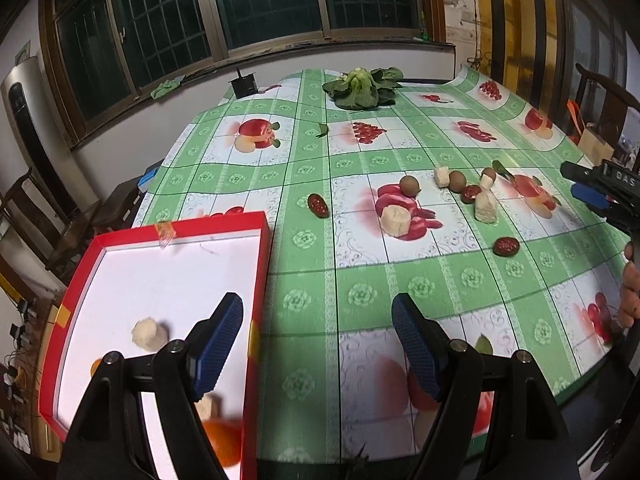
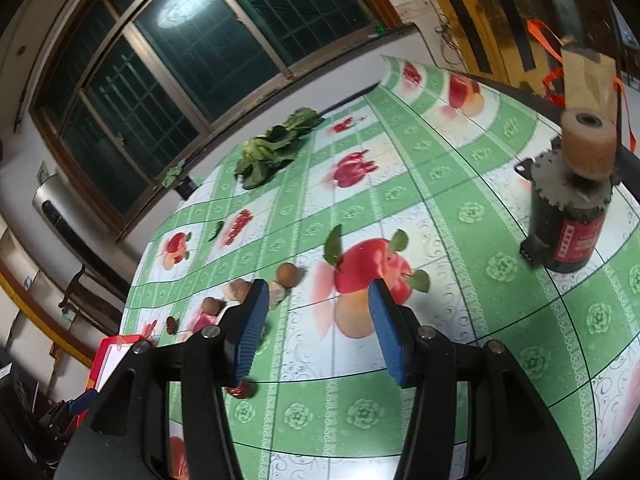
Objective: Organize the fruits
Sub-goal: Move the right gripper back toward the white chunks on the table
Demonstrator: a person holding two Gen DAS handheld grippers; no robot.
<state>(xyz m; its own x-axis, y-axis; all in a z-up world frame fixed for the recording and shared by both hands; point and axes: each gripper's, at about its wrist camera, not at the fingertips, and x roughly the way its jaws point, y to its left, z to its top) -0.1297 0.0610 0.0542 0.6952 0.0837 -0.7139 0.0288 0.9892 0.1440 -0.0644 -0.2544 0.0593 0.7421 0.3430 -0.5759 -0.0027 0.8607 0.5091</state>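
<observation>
Though fruit scattered — tablecloth (image 1: 360, 292) mid clr

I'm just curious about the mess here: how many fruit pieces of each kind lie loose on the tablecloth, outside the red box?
Pale cream chunks: 4
Brown round fruits: 3
Dark red slices: 3
Total: 10

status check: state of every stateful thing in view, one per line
left gripper: open, empty, partly over the box's right edge
right gripper: open, empty, above the tablecloth
red box: lidless, holding a banana piece and an orange
banana chunk: on the table, outside the box
leafy greens: lying at the far edge
</observation>
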